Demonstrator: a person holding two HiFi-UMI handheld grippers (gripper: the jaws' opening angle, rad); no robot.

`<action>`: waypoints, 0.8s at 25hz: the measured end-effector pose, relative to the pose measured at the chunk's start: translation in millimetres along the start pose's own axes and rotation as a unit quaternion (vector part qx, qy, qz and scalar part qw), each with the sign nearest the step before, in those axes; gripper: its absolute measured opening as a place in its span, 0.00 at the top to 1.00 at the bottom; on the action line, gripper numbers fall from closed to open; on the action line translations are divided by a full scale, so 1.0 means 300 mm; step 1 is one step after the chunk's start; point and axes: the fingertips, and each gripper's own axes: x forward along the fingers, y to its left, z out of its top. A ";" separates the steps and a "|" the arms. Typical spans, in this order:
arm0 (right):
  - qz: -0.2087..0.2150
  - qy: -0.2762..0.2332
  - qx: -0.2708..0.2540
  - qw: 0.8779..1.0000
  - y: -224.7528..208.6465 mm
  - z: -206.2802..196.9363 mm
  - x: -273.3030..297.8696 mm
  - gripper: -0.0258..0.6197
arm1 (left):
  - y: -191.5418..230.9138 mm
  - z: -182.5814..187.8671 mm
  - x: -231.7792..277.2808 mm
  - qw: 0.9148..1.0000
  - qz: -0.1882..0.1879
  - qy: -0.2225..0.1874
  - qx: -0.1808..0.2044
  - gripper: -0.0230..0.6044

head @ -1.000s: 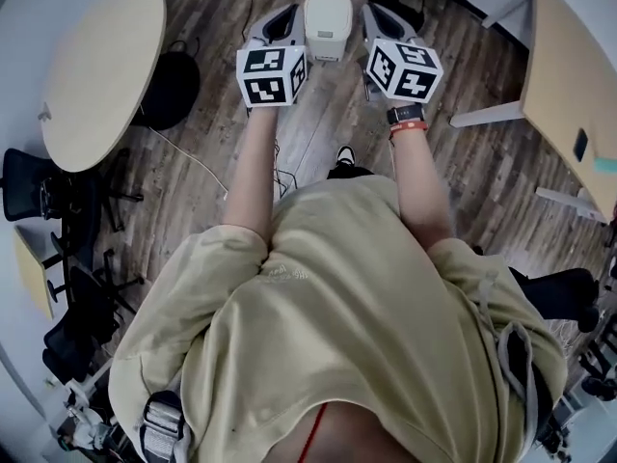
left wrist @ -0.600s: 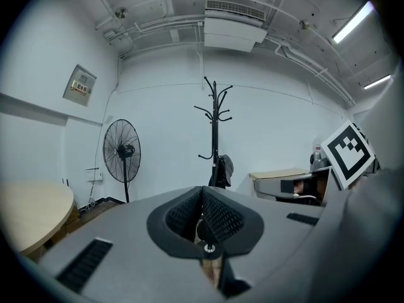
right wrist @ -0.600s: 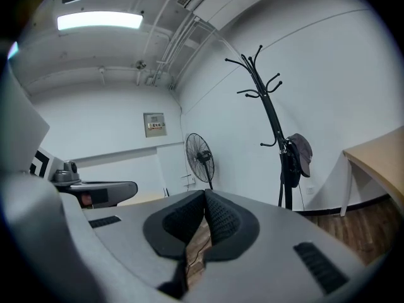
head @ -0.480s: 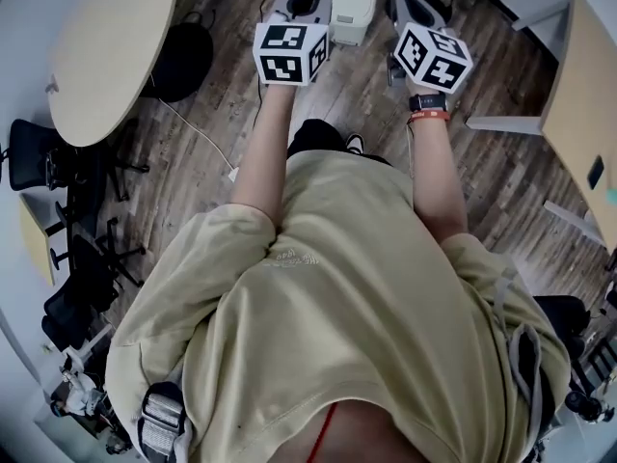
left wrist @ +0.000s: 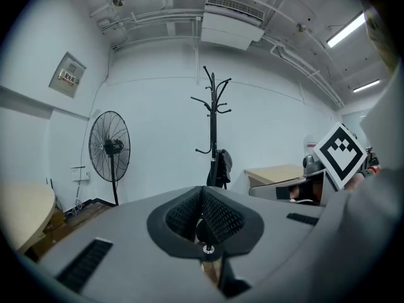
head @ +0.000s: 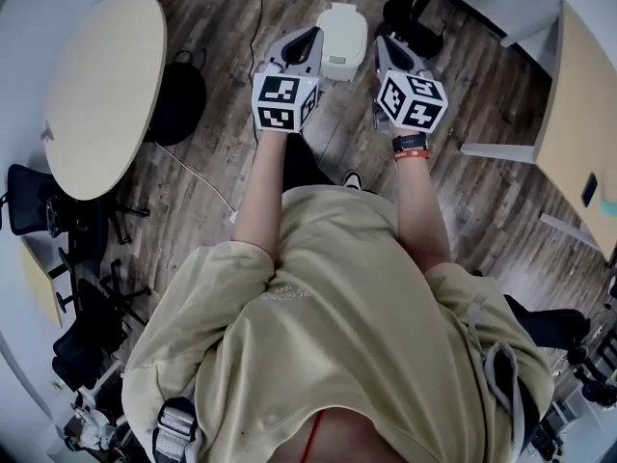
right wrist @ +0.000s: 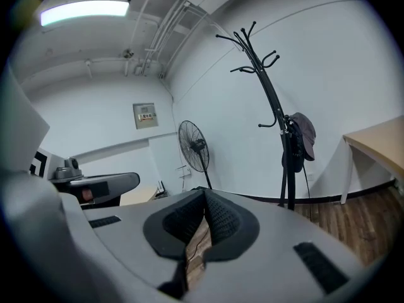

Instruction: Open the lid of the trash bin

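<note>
A small white trash bin [head: 342, 39] stands on the wooden floor ahead of the person, its lid down. My left gripper [head: 310, 35] hangs just left of the bin and my right gripper [head: 386, 42] just right of it; neither visibly touches it. In the left gripper view the left gripper [left wrist: 202, 197] has its dark ribbed pads pressed together with nothing between them. The right gripper [right wrist: 204, 202] is likewise shut and empty in its own view. Both gripper views look out over the room, and the bin does not show in them.
A round beige table [head: 96, 85] and a black bag [head: 178, 99] are at the left, with a cable [head: 198, 177] across the floor. A desk [head: 578, 114] stands at the right, a chair base [head: 415, 13] behind the bin. A fan [left wrist: 108, 147] and coat rack [left wrist: 213, 131] stand by the wall.
The head view has shifted, so the bin and both grippers sit lower in the frame than half a second ago. The grippers still flank the bin, and the lid stays down.
</note>
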 end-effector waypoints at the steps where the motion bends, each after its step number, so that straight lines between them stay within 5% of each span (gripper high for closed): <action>1: -0.001 0.004 -0.002 1.000 -0.001 -0.001 0.025 0.94 | 0.019 0.002 0.024 1.000 -0.004 -0.001 -0.003 0.93; 20: -0.023 0.071 0.039 0.996 0.009 -0.171 0.366 0.94 | 0.234 -0.104 0.318 0.997 -0.060 0.029 -0.041 0.93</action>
